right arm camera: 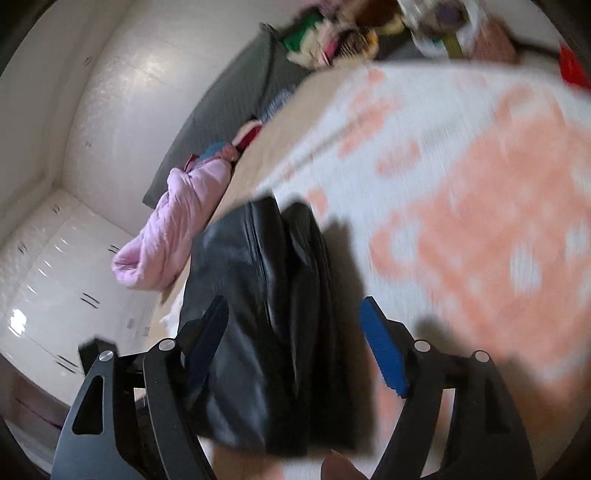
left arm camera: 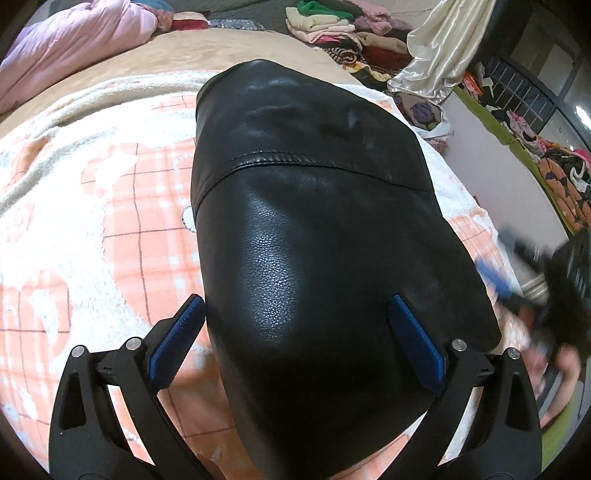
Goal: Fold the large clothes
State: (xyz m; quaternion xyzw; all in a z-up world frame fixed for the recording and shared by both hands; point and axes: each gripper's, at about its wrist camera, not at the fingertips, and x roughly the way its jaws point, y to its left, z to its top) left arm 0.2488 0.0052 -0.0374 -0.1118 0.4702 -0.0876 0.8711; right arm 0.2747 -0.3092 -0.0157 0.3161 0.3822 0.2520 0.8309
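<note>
A black leather garment (left arm camera: 306, 229) lies folded into a thick bundle on a white and orange fleece blanket (left arm camera: 92, 206). My left gripper (left arm camera: 295, 314) is open, its blue-padded fingers spread to either side of the bundle's near end, just above it. The right gripper (left arm camera: 495, 280) shows blurred at the right edge of the left wrist view. In the right wrist view, my right gripper (right arm camera: 295, 317) is open over the folded black garment (right arm camera: 258, 314), which lies on the blanket (right arm camera: 461, 184). This view is motion-blurred.
A pink quilt (left arm camera: 70, 44) lies bunched at the far left of the bed, also in the right wrist view (right arm camera: 173, 229). Piles of folded clothes (left arm camera: 332, 26) and a cream satin cloth (left arm camera: 439, 48) sit beyond the bed. More clothes (left arm camera: 561, 173) line the right wall.
</note>
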